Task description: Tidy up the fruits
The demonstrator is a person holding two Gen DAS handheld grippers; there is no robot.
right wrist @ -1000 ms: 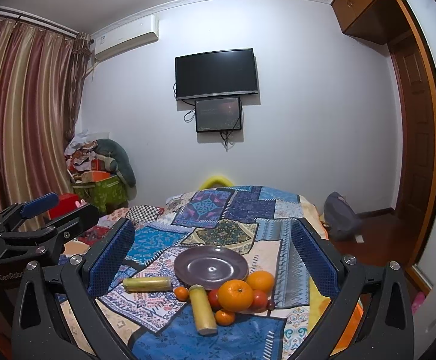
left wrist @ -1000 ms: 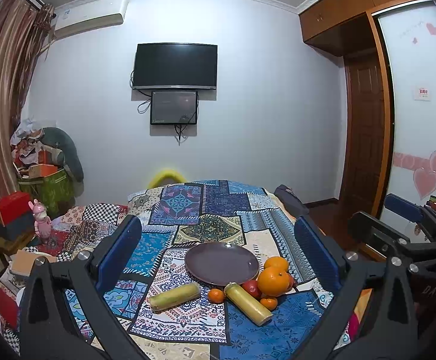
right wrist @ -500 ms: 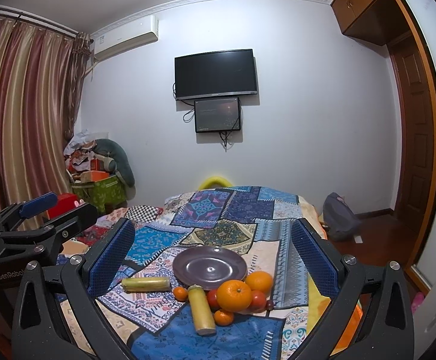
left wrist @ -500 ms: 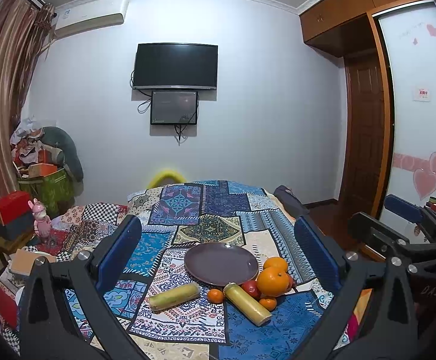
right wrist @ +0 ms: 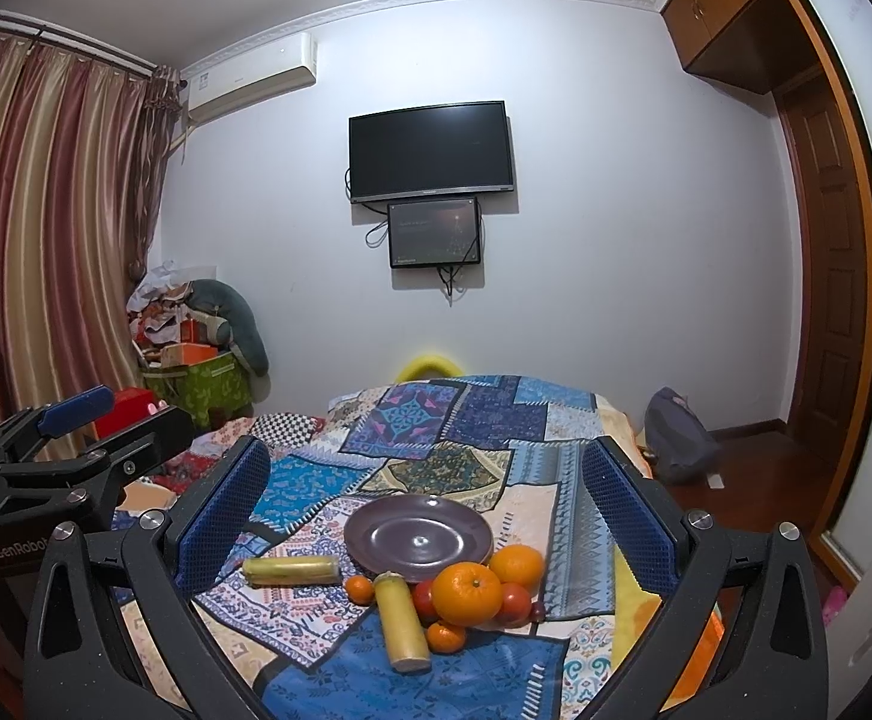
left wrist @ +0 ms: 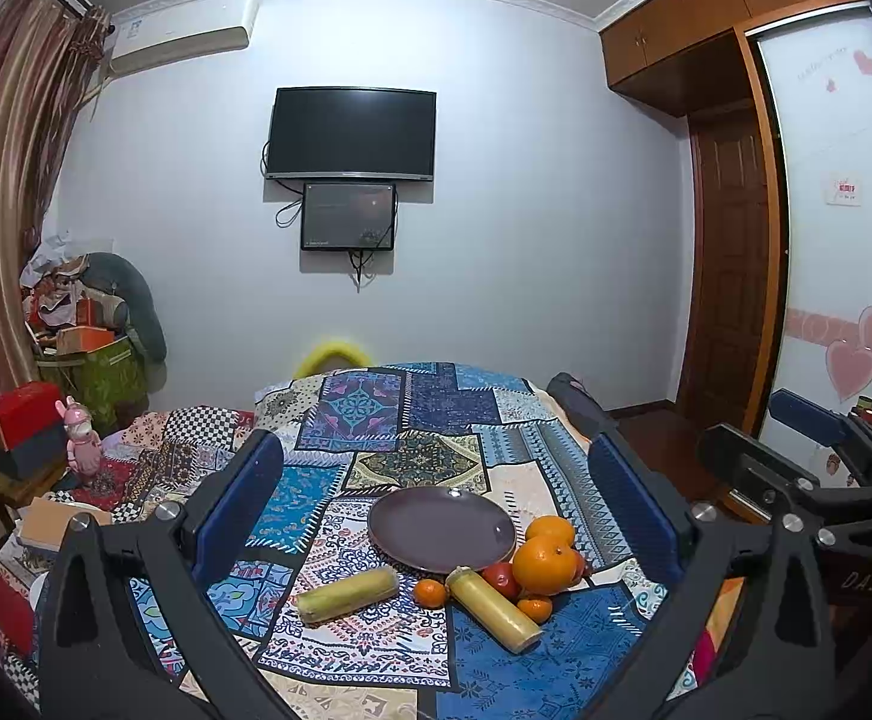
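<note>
**Fruit cluster beside empty plate, bed**

Left tool point(left wrist: 436, 510) and right tool point(right wrist: 427, 510) both hung open, holding nothing. Purple plate point(right wrist: 376, 531) lay bare on the patchwork bedspread point(right wrist: 484, 414). Oranges point(right wrist: 466, 594), tomatoes point(right wrist: 514, 603) and two wrapped corn cobs point(right wrist: 400, 621) lay just near of it.

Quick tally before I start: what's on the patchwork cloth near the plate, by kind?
Large oranges: 2
Small mandarins: 2
Red fruits: 2
Wrapped yellow-green cobs: 2
Purple plate: 1, nothing on it
Total: 9, from what is visible; the pile may hide more.
</note>
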